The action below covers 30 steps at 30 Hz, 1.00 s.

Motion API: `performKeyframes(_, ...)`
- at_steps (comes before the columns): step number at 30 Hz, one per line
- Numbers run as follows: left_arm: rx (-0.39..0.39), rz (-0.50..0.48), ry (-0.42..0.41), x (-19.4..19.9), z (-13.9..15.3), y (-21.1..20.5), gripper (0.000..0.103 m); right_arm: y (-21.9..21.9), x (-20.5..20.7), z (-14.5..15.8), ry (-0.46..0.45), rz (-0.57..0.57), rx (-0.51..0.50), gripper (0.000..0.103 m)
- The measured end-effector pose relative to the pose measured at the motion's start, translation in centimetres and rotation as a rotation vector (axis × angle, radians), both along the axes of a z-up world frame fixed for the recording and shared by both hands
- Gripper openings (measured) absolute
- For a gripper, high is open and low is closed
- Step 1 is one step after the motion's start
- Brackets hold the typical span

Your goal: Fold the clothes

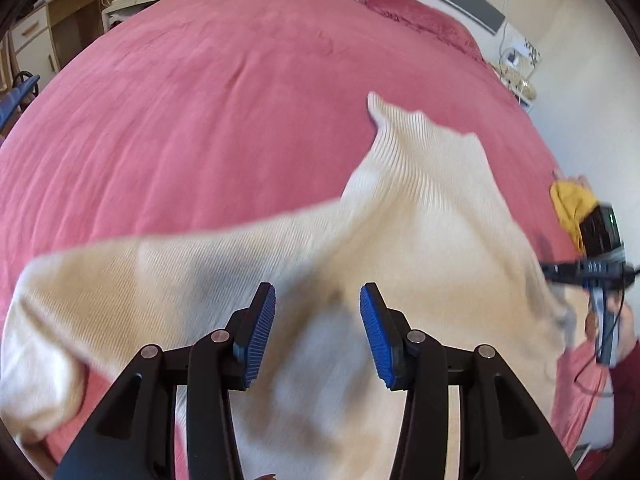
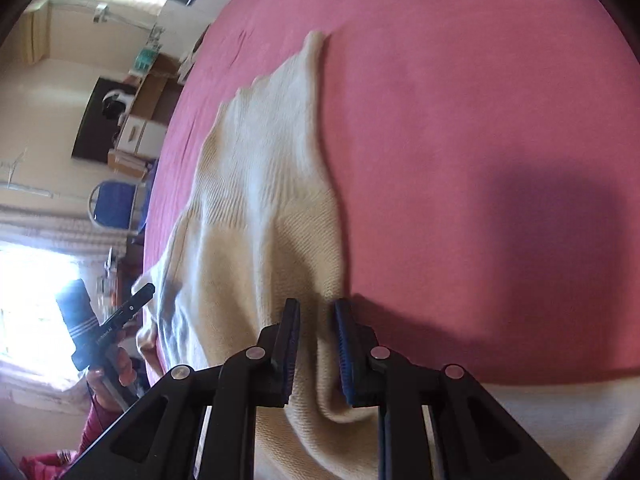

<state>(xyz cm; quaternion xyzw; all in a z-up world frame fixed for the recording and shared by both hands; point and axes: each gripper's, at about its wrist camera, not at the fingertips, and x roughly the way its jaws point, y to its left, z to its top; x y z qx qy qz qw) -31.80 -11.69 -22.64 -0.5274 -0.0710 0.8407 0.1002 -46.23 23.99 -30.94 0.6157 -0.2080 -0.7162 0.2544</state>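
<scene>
Flanking cream sweater [image 1: 400, 220]: yellow garment [image 1: 570, 208], pillow [image 1: 420, 16].

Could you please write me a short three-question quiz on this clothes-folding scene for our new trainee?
1. True or false: the left hand-held gripper is clamped on the cream sweater.
2. Which hand-held gripper has a fold of the sweater between its pads? A) left B) right C) neither
3. Fill in: the sweater lies on a ____ bedspread.

Key:
1. False; its jaws stand apart above the cloth, holding nothing.
2. B; the right hand-held gripper pinches a ridge of the knit.
3. Pink.
</scene>
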Motion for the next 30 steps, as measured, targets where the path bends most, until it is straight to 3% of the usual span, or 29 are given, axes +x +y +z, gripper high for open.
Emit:
performKeyframes(1, -0.006, 0.000, 0.000, 0.9, 0.2, -0.4, 0.047, -0.9, 0.2, -0.2, 0.008, 0.018, 0.036, 0.006)
performKeyframes(3, -0.012, 0.006, -0.001, 2.1, 0.4, -1.2, 0.047, -2.2, 0.3, 0.4, 0.052, 0.044, 0.154, 0.003)
performKeyframes(6, -0.037, 0.015, 0.016, 3.6, 0.9, -2.0, 0.047, -3.9, 0.4, 3.1, 0.224, 0.074, 0.411, 0.003)
performKeyframes(8, -0.041, 0.021, 0.029, 4.5, 1.1, -2.3, 0.047, -4.6, 0.0, 4.3, 0.337, 0.080, 0.642, 0.003)
performKeyframes(11, -0.038, 0.030, 0.038, 5.8, 0.5, -2.3, 0.047, -4.5, -1.3, 5.1, 0.434, 0.025, 0.782, 0.007)
performKeyframes(13, -0.048, 0.027, 0.036, 6.3, 0.1, -2.0, 0.047, -3.4, -2.8, 4.7, 0.364, 0.008, 0.670, 0.014)
performKeyframes(16, -0.035, 0.022, 0.031, 7.6, 0.0, -2.1, 0.047, 0.0, -2.4, 5.9, 0.317, -0.123, 0.499, 0.018)
performKeyframes(18, -0.034, 0.022, 0.044, 8.9, 0.3, -2.5, 0.047, 4.7, -0.1, 6.0, 0.255, -0.246, 0.351, 0.018)
performKeyframes(23, -0.002, 0.061, 0.050, 12.9, 0.8, -4.2, 0.047, 18.9, 12.0, 4.1, 0.151, -0.594, -0.046, 0.024)
performKeyframes(26, 0.022, 0.101, 0.034, 15.1, 1.0, -5.0, 0.047, 25.3, 20.7, 1.9, 0.116, -0.773, -0.215, 0.025)
performKeyframes(30, 0.043, 0.147, 0.006, 17.7, 0.9, -5.5, 0.047, 29.2, 27.9, -3.2, 0.041, -0.963, -0.329, 0.025)
